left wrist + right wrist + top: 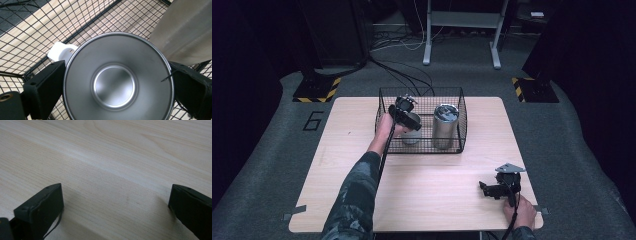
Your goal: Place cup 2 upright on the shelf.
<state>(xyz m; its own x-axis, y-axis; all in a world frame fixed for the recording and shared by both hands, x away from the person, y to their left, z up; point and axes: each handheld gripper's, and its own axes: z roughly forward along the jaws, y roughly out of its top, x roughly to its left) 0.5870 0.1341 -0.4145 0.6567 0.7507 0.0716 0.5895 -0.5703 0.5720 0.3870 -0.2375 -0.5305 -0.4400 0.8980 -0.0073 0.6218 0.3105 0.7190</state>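
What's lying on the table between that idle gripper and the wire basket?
Nothing: in the high view, only bare wooden table separates the right gripper from the wire basket.

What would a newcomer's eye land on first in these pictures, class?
Probably the black wire basket at the table's far middle, holding a tall steel canister. Beside it, the left gripper straddles a shiny steel cup inside the basket. The right gripper rests open near the table's front corner.
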